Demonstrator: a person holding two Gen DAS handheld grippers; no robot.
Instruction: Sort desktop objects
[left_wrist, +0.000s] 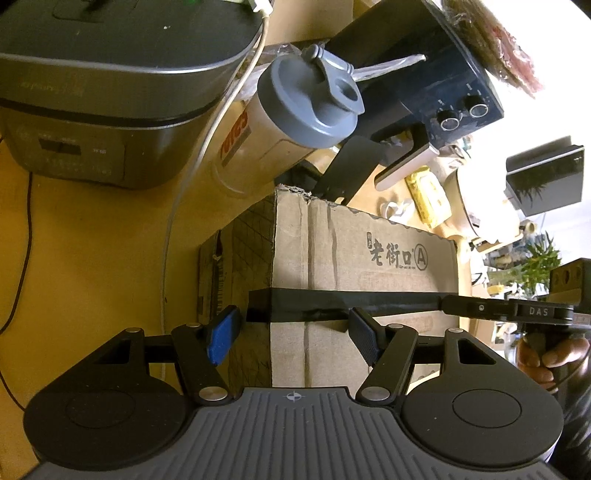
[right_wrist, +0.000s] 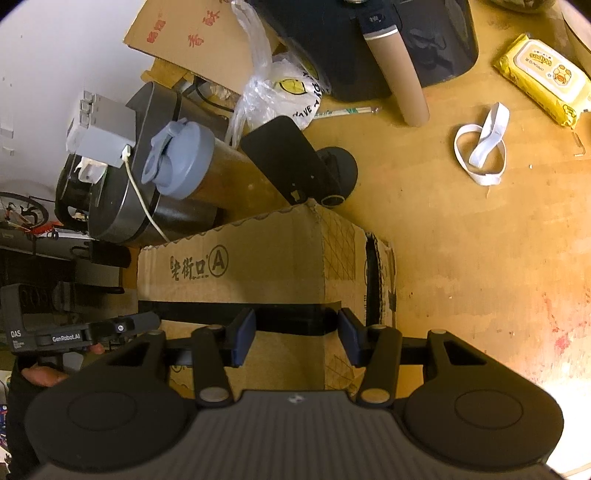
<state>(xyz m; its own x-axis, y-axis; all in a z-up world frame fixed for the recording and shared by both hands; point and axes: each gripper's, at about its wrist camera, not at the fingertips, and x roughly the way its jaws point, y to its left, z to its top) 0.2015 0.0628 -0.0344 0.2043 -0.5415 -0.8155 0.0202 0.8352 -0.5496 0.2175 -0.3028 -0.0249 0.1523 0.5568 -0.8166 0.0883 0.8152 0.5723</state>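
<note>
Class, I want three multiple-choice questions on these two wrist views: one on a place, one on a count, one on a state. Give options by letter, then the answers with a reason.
1. Where does the yellow pack of wipes lie?
A. On top of the cardboard box
B. On the wooden table, apart from the box
C. Inside the shaker bottle

2. How many round knobs show on the front of the dark appliance in the left wrist view?
A. Two
B. Five
C. None

3. In what state is the shaker bottle?
A. Lid off, lying beside it
B. Turned upside down
C. Grey lid fitted on top

Answers:
1 B: the pack of wipes rests on the bare table, well away from the cardboard box.
2 A: two knobs sit side by side on the dark appliance.
3 C: the grey lid caps the shaker bottle.
</note>
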